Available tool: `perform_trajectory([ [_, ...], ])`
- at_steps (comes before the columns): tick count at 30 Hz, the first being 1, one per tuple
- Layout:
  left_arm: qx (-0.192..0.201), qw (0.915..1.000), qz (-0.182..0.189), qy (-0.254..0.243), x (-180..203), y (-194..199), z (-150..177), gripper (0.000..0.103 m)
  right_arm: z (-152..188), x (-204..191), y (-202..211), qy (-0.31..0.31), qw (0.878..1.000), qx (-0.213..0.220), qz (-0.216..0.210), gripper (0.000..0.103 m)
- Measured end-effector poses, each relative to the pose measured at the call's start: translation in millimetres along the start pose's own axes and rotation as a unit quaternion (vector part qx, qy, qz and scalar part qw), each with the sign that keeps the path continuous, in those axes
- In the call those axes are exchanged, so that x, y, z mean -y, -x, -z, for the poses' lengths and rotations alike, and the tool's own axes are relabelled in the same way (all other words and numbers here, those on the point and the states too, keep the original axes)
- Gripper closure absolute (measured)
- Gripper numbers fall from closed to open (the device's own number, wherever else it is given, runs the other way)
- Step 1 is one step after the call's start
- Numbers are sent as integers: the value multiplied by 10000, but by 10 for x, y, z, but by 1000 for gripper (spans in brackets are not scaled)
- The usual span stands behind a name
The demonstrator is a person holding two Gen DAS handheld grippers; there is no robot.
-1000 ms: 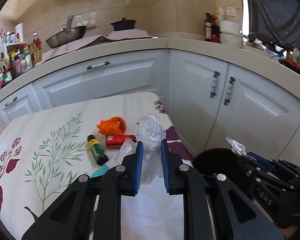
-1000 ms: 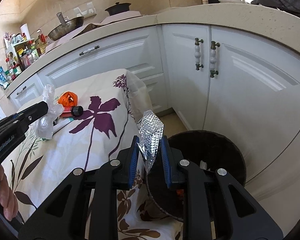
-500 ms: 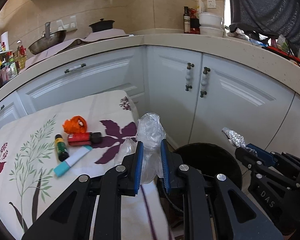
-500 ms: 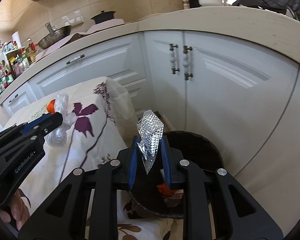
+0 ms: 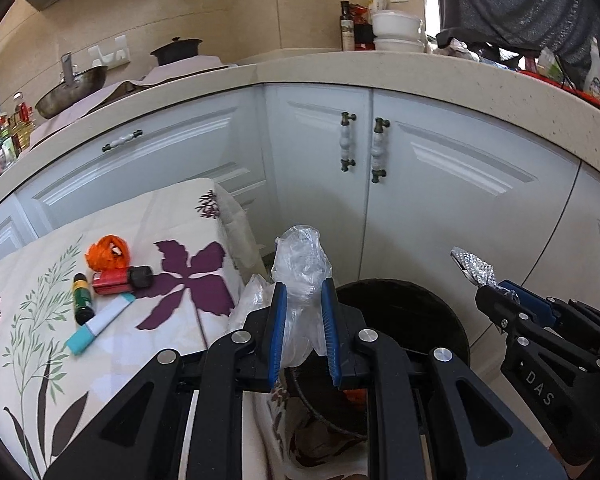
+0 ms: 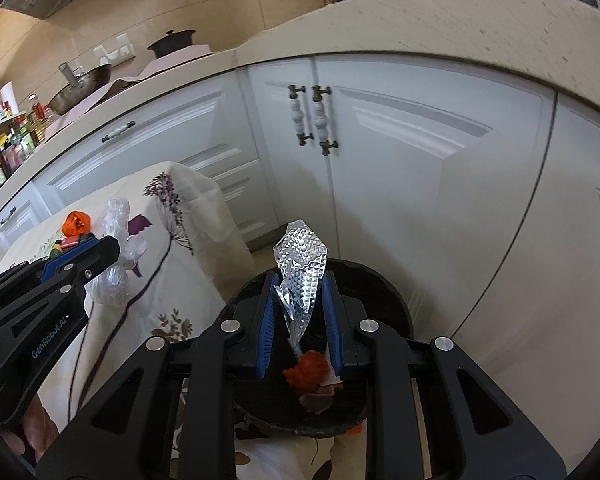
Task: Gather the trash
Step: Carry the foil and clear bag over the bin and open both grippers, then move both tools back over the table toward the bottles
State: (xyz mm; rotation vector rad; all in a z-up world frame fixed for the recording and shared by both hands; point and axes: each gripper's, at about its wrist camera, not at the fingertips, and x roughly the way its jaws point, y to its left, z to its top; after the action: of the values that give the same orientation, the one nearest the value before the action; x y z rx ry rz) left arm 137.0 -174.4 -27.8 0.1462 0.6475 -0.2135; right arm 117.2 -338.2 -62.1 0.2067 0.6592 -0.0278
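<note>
My left gripper (image 5: pixel 303 300) is shut on a crumpled clear plastic bag (image 5: pixel 300 264), held at the table's right edge beside the dark round bin (image 5: pixel 432 312). My right gripper (image 6: pixel 298 290) is shut on a shiny silver foil wrapper (image 6: pixel 302 258), directly above the bin (image 6: pixel 384 280), which holds orange-red trash (image 6: pixel 308 368). On the floral tablecloth (image 5: pixel 40 344) lie an orange crumpled scrap (image 5: pixel 106 254), a red container with a black cap (image 5: pixel 120 278), a small green-labelled bottle (image 5: pixel 81 296) and a teal-and-white tube (image 5: pixel 100 324).
White cabinet doors with handles (image 5: pixel 364 148) stand just behind the bin under a beige counter (image 5: pixel 420 68). A wok (image 5: pixel 74 88), a pot and bottles sit on the counter. The tablecloth corner hangs beside the bin. A person's hand (image 6: pixel 28 436) holds the left gripper.
Both grippers have moved right, away from the table towards the bin, each keeping its trash. The right gripper now hangs over the bin's opening; the left has reached the table edge.
</note>
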Motion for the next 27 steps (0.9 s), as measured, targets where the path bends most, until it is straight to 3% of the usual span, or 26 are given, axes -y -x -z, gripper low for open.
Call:
perform_trajectory([
  [8,-215,9996,160,-51,136,-142,-42,81,21,116,-95,-119,9998,-19,125,78],
  [11,-237,9996,149,-95,164,-156,-41,65,20,128,-111,-154,9997,2,182,65],
  [15,-166,9998,120,-74,149,-110,-36,55,6,106,-106,-157,9997,17,176,65],
  [27,-112,9994,-226,234,-336,52,-40,48,-48,-231,-76,76,9999,67,-86,57],
])
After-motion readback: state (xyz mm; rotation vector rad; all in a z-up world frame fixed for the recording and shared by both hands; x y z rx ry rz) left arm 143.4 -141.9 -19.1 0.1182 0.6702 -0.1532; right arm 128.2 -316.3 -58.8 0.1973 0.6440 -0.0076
